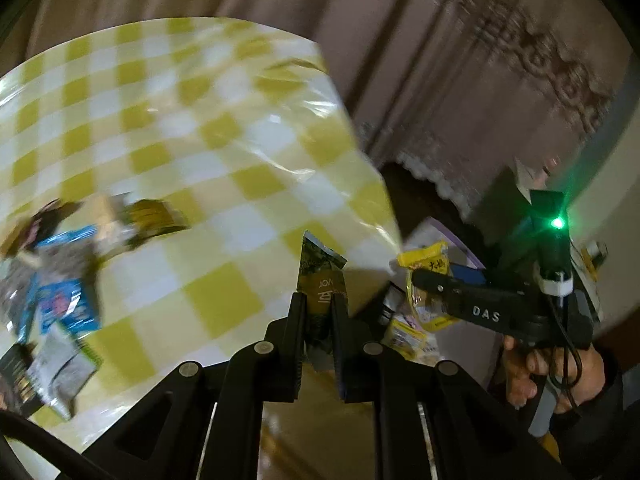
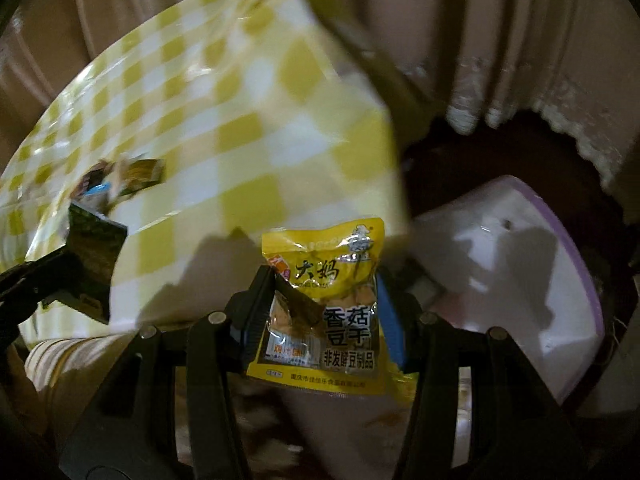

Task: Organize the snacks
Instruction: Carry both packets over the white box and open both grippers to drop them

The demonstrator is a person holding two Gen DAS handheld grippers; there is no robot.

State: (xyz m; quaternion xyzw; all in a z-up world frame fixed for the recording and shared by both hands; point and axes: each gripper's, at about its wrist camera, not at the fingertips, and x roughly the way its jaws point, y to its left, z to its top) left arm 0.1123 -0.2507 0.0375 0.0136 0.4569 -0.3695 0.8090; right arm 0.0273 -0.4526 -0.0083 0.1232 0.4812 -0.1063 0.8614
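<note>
My left gripper [image 1: 319,300] is shut on a slim dark olive snack packet [image 1: 320,276], held upright over the near right corner of the checked table [image 1: 224,152]. My right gripper [image 2: 322,292] is shut on a yellow packet of dried tofu [image 2: 332,280] just off the table's right edge. In the left wrist view the right gripper [image 1: 418,280] and its yellow packet [image 1: 424,300] show on the right, held by a hand [image 1: 552,368]. The right wrist view has the left gripper's olive packet [image 2: 94,256] at the left edge.
A pile of loose snack packets [image 1: 56,280] lies on the table's left side, also blurred in the right wrist view as a pile [image 2: 120,180]. A white bin with a purple rim [image 2: 520,264] stands below and to the right of the table. Curtains hang behind.
</note>
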